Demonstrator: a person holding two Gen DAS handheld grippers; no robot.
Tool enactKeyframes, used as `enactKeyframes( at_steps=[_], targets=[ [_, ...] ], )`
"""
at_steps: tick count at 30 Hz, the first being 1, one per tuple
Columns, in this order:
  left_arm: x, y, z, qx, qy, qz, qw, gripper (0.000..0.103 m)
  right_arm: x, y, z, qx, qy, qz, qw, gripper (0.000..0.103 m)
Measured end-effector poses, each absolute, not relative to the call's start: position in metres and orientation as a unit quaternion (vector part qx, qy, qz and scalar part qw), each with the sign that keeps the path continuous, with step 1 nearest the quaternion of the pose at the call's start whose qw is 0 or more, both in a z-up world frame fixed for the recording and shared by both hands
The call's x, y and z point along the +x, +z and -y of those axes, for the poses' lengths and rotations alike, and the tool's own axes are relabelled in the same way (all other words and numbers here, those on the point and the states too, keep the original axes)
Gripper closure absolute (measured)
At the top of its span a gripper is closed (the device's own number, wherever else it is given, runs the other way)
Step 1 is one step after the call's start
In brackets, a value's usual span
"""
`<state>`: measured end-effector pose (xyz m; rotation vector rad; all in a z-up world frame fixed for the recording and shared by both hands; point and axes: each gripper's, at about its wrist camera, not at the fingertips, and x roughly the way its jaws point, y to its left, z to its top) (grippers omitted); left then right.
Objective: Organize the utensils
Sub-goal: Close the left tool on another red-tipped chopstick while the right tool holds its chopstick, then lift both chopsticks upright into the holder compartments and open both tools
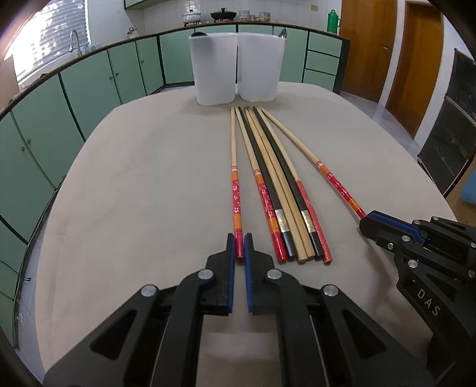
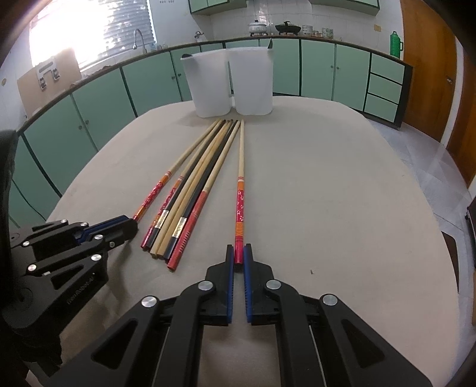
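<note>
Several chopsticks lie in a fan on the beige table, tips toward two white plastic containers at the far edge. My left gripper is shut on the red end of the leftmost chopstick; it shows at the left in the right wrist view. My right gripper is shut on the red end of the rightmost chopstick; it shows at the right in the left wrist view. Between them lies a bundle of red, black and plain wooden chopsticks.
A dark utensil tip pokes out of each container. Green kitchen cabinets ring the table, with a counter holding pots and a green thermos. Wooden doors stand at the right.
</note>
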<state>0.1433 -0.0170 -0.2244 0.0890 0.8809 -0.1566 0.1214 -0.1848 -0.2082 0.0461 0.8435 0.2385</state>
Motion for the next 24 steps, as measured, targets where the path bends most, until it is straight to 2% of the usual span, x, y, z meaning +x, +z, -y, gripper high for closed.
enactKeyframes(
  at_steps=[8,24],
  targets=[
    [0.136,-0.188,0.010,0.048,-0.073,-0.389,0.917,0.098,0.117,-0.176,0.192,0.029,0.121,-0.372,0.920,0.097],
    [0.154,-0.073,0.002,0.038,-0.091,-0.268,0.958,0.098,0.138,-0.063,0.206,0.029,0.152,-0.273,0.949,0.097]
  ],
)
